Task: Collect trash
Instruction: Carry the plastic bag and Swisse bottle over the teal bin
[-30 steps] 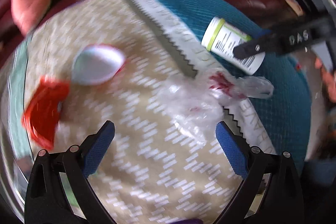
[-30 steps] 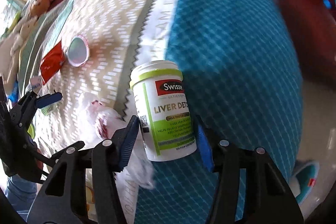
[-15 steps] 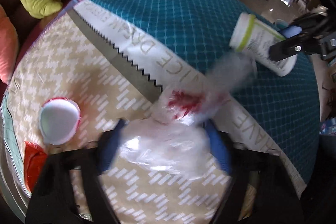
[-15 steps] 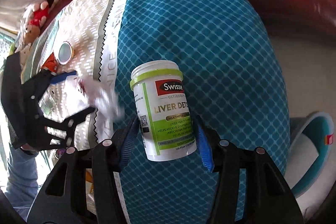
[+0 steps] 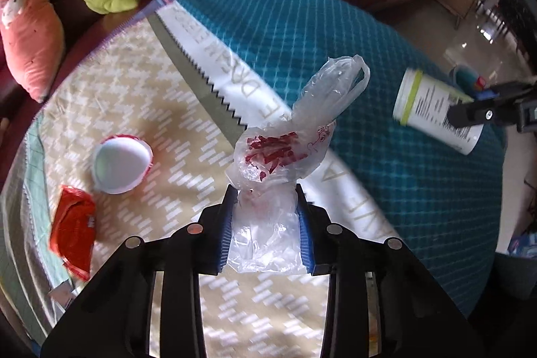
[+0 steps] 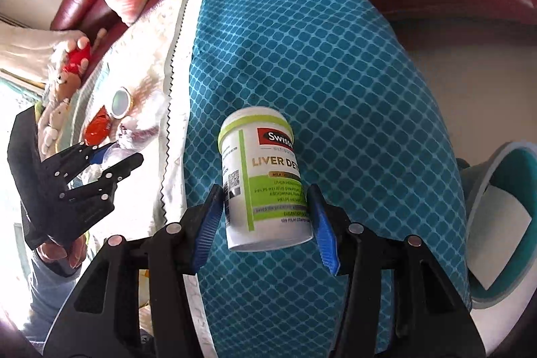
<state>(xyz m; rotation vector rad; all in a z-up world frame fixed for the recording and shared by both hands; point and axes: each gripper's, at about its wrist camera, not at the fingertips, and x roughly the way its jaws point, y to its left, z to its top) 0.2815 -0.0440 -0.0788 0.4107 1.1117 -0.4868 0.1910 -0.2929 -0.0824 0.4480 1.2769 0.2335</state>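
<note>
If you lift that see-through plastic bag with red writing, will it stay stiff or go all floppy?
Probably floppy: the thin clear plastic bag crumples where the left gripper squeezes it. It likely weighs little, since its handle loop stands up unaided. It looks glossy, so it might slip.

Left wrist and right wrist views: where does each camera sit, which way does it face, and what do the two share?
Left wrist: on the left gripper, facing steeply down at the patterned cloth; its blue pads, having just closed, pinch the plastic bag.
Right wrist: on the right gripper, facing down; its pads clamp the supplement bottle; a hand shows.
Shared: each view shows the other gripper, bag, bottle, cup and red wrapper.
</note>
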